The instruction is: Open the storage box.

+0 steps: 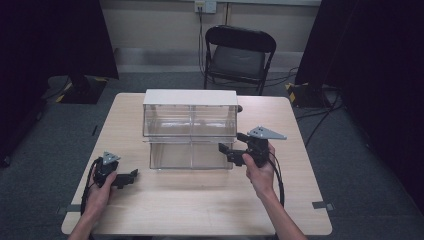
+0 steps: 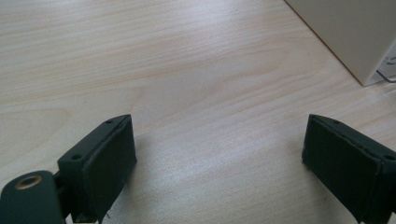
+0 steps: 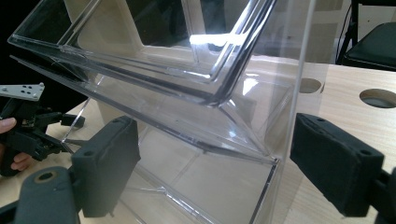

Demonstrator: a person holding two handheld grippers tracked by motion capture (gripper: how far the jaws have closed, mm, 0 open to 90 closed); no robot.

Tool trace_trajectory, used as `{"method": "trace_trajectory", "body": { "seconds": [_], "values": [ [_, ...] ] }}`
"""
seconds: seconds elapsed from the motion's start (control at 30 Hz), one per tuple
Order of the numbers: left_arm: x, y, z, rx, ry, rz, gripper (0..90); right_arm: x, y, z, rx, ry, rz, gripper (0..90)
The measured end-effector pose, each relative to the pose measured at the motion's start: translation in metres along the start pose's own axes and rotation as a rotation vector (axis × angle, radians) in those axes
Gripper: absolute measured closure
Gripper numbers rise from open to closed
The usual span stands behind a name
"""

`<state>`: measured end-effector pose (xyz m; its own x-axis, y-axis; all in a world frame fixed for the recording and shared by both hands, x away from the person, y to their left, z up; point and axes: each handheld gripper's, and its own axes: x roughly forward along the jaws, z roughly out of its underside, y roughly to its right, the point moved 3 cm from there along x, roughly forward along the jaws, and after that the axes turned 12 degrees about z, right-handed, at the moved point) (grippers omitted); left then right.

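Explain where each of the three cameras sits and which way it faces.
High view: above the person's side, looking forward and down on the table, the clear drawer unit, both hands and the chair.
Left gripper view: on the left gripper, facing bare tabletop; open jaws show.
Right gripper view: on the right gripper, facing the drawer unit's corner; open jaws show.
Shared: the high and right gripper views both show the drawer unit and left gripper.
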<state>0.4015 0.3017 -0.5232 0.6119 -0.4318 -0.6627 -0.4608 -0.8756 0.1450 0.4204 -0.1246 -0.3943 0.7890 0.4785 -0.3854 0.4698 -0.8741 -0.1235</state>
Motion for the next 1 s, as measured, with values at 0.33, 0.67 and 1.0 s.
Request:
{"method": "trace_trajectory", "body": {
  "seconds": [0.33, 0.67, 1.0],
  "values": [
    [-0.0004, 0.0001, 0.0003, 0.002, -0.001, -0.002, 9.2, 0.0000, -0.0001, -0.0001, -0.003, 0.004, -0.001, 15.1],
    [-0.0007, 0.0005, 0.0006, 0.002, -0.003, 0.005, 9.3, 0.0001, -0.0007, -0.0003, -0.002, 0.006, 0.001, 15.1],
    [-0.0007, 0.0004, 0.0006, 0.003, -0.003, 0.005, 9.3, 0.0002, -0.0006, 0.0000, 0.002, 0.007, -0.004, 15.1]
  ]
}}
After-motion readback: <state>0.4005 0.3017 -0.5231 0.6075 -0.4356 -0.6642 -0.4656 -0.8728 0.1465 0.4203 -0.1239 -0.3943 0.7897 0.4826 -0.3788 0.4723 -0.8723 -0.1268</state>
